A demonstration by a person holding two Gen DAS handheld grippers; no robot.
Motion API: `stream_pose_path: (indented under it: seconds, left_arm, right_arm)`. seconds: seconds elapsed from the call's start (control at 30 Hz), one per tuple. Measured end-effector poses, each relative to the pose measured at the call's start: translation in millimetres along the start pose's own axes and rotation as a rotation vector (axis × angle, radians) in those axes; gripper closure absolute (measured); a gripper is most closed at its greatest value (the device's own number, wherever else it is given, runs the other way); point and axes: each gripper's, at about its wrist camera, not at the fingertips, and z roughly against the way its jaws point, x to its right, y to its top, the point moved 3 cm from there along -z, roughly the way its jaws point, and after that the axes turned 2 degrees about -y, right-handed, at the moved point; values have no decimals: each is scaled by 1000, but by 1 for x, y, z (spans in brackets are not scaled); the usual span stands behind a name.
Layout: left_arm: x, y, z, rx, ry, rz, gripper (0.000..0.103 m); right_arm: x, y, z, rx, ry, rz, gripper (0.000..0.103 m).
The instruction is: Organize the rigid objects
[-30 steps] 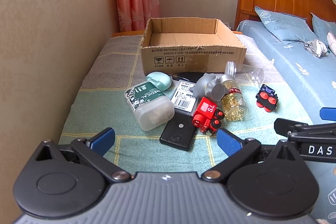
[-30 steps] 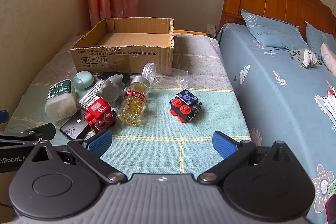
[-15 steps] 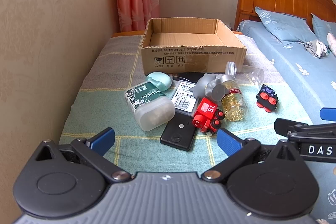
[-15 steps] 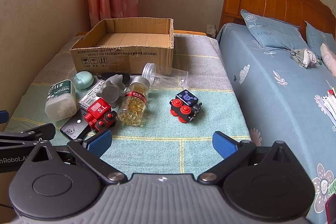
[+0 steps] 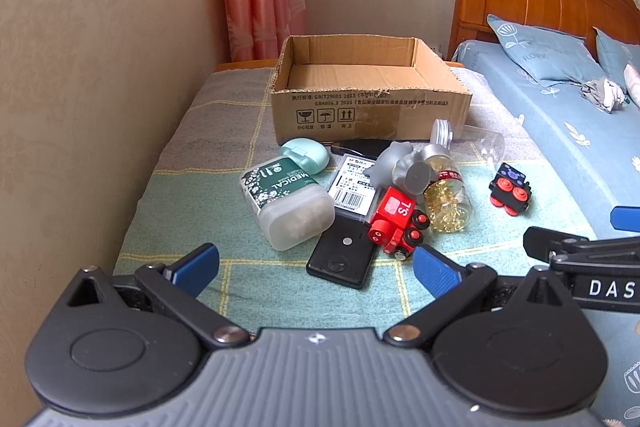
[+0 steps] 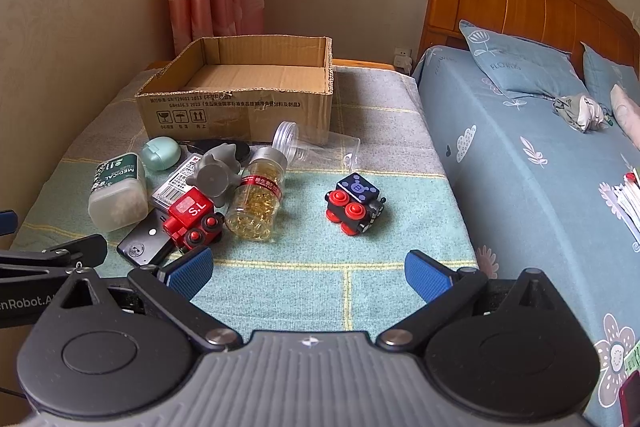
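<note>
1. My left claw (image 5: 314, 269) is released, its blue pads spread wide and holding nothing, hovering over the checked blanket (image 5: 280, 291) at the near edge of the clutter.
2. My right claw (image 6: 308, 275) is likewise released and empty, pads well apart above bare blanket.
3. From the left wrist view, the open cardboard box (image 5: 370, 107) sits at 12 o'clock, past the whole pile; I see nothing inside it.
4. Just beyond my left claw lies a flat black device (image 5: 342, 257), with the red toy train (image 5: 396, 221) touching its right edge, at about 1 o'clock.
5. The frosted bottle with the green MEDICAL label (image 5: 288, 199) lies on its side at 11 o'clock, and a mint-green case (image 5: 306, 155) rests just behind it.
6. A barcode-labelled card box (image 5: 354, 185) lies between that bottle and the train, a grey figurine (image 5: 400, 165) leaning over its far corner.
7. The jar of golden capsules (image 5: 446, 199) lies tipped beside the figurine, touching the train's side.
8. A clear plastic jar (image 6: 316, 145) lies on its side near the box's right corner.
9. From the right wrist view, the black toy with red wheels (image 6: 354, 203) sits alone at 12 o'clock, well apart from the pile at 10 o'clock.
10. The bed with its blue sheet (image 6: 532, 163) runs along 3 o'clock.
</note>
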Motion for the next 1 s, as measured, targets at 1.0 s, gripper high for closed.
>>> stream_pose_path:
  seconds: [1.0]
  left_arm:
    - [-26, 20, -20, 21, -30, -37, 1]
  right_arm:
    - [5, 19, -17, 69, 102, 32, 0]
